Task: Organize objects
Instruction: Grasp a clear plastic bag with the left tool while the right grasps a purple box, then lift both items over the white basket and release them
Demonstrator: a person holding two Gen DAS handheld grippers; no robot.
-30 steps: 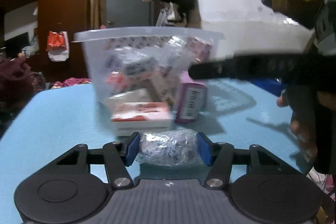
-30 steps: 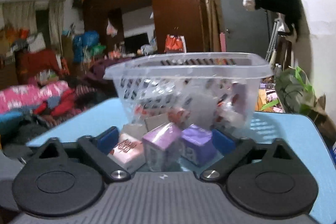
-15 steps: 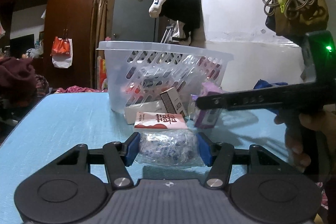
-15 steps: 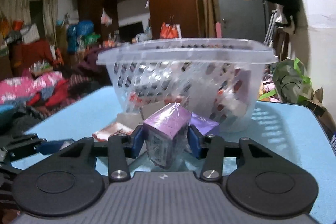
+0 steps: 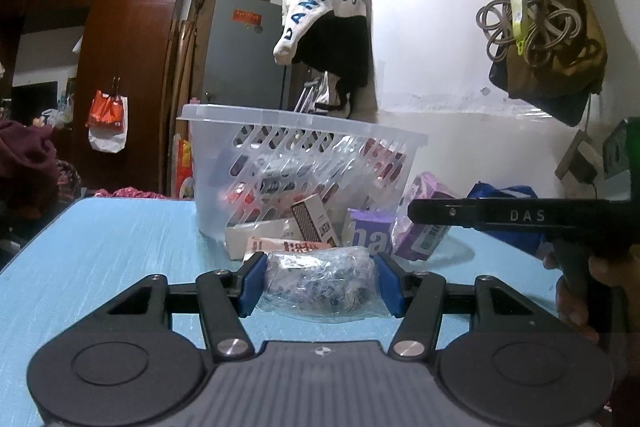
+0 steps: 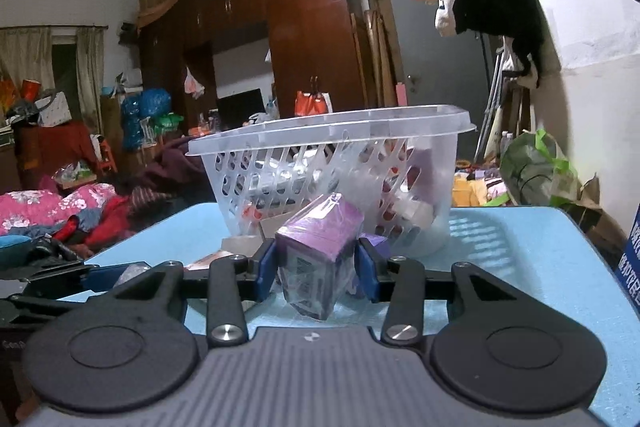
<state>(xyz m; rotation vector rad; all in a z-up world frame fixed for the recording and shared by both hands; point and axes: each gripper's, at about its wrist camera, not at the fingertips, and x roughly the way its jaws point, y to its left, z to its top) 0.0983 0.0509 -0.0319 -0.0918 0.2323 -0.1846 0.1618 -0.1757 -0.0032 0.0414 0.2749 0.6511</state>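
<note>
My left gripper [image 5: 320, 283] is closed on a crinkly clear plastic packet of small blue-and-white items [image 5: 318, 283], its blue pads pressed against both ends of the packet. I hold it low over the light blue table [image 5: 100, 247], in front of the other goods.

My right gripper [image 6: 316, 263] is clamped on a purple box wrapped in clear film [image 6: 316, 255], which sits tilted between the blue pads, one corner pointing down. In the left camera I can see this same gripper from the side as a black bar at the right edge, with the purple box at its tip.

Ahead of both grippers stands a translucent white plastic basket with slotted sides [image 5: 296, 163], resting on the table and already holding several boxes and packets. At its foot lie loose items: a flat red-and-white box [image 5: 288, 247], a small white carton with a dark barcode panel [image 5: 314, 223] leaning against the basket, and a second purple box [image 5: 368, 235] beside it.

Behind the table I see a dark red wooden wardrobe [image 6: 304, 39] and a white and black garment hanging on the wall [image 5: 328, 35].
</note>
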